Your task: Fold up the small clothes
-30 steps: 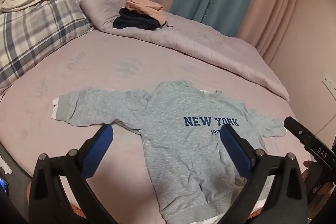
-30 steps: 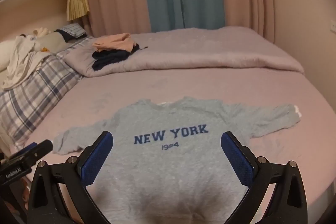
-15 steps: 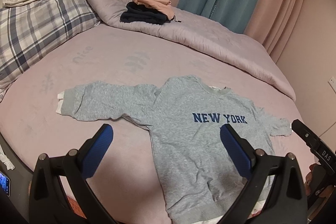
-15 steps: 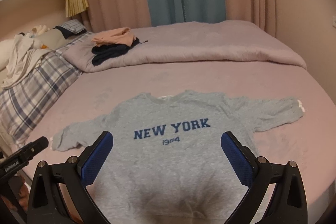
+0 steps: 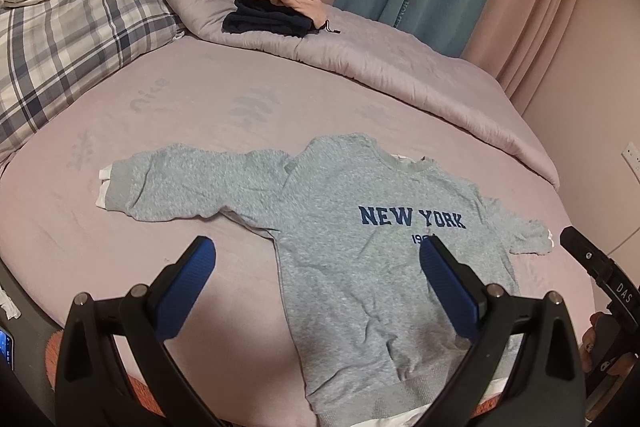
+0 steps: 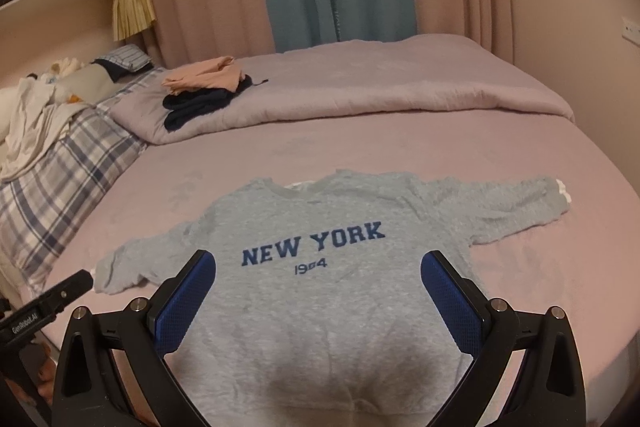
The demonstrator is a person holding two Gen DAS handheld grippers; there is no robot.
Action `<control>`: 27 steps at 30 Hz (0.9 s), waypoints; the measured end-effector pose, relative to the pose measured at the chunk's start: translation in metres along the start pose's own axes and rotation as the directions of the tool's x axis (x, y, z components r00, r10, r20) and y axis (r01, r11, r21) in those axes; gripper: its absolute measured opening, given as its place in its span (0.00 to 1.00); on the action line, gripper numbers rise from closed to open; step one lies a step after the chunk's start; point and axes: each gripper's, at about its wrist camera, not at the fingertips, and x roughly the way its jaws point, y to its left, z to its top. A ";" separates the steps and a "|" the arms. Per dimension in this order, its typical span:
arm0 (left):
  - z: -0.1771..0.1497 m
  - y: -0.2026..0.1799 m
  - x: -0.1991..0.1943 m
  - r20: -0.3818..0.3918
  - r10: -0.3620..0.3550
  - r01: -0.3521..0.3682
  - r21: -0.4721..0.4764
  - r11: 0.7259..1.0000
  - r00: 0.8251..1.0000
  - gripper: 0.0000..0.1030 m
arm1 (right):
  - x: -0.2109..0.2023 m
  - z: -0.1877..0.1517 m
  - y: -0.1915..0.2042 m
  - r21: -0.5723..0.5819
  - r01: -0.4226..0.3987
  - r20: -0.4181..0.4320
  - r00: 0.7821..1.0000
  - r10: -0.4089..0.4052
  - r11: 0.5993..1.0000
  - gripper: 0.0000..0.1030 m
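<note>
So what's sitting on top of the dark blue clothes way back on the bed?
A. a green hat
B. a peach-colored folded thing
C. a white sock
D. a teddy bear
B. On the rolled-back quilt, a peach folded garment lies on top of the dark navy clothes, far behind the gray NEW YORK sweatshirt.

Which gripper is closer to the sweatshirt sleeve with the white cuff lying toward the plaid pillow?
Left. The left gripper hovers just short of that sleeve; the right gripper is over the sweatshirt chest, farther away.
</note>
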 end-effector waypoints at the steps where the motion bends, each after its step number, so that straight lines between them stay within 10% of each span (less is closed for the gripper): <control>1: 0.000 0.000 0.000 0.001 0.000 0.000 -0.001 1.000 1.000 0.99 | 0.000 0.000 0.000 0.001 0.003 0.001 1.000 -0.003 1.000 0.99; 27: 0.002 -0.003 0.000 0.012 0.004 -0.004 0.017 1.000 1.000 0.99 | -0.003 -0.001 -0.006 0.020 0.035 0.010 0.999 -0.035 0.999 0.99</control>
